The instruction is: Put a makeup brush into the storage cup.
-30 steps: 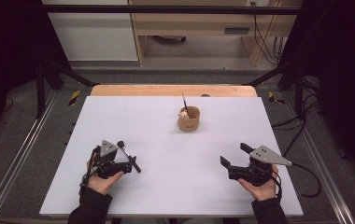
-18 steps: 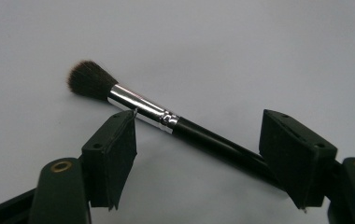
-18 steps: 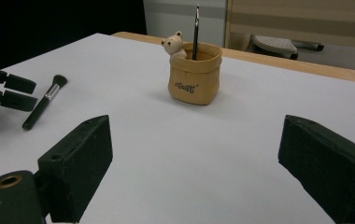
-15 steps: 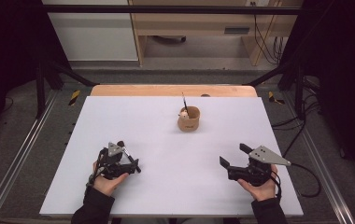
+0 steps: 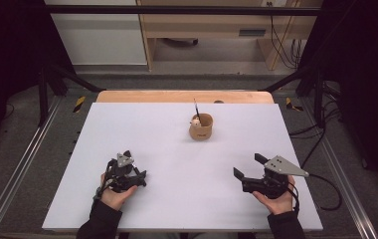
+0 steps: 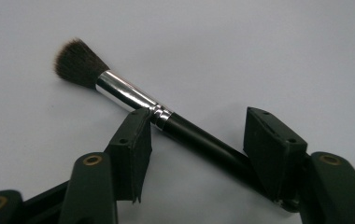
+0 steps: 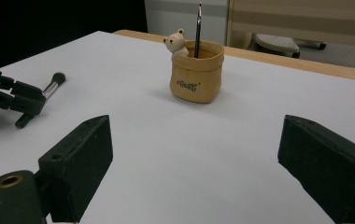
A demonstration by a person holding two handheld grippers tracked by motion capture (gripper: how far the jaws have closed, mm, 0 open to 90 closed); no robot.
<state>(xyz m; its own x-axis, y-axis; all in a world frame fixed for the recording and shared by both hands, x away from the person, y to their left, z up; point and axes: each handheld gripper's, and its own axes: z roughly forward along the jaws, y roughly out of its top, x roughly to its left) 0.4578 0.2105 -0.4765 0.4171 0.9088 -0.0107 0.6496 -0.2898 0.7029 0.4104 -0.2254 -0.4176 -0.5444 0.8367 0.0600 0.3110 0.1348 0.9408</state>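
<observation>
Lying flat on the white worktop (image 5: 177,209), the brush (image 6: 133,100) sits between the jaws of your left tongs (image 6: 196,149): its black handle runs slantwise across the gap, the silver collar just at one jaw's tip and the dark bristles pointing away from you. The jaws stand apart on either side of the handle and have not clamped it; whether the handle touches the far jaw you cannot tell. In the high view your left tongs (image 5: 136,177) rest low at the near left of the worktop, held in your left hand (image 5: 115,194). Your right tongs (image 5: 249,167) sit at the near right, well apart from the left, jaws spread wide with nothing between them. Farther off, near the middle of the worktop, stands a small tan pouch (image 5: 201,127) holding a little bear figure (image 7: 175,42) and a thin upright stick (image 7: 198,28).
</observation>
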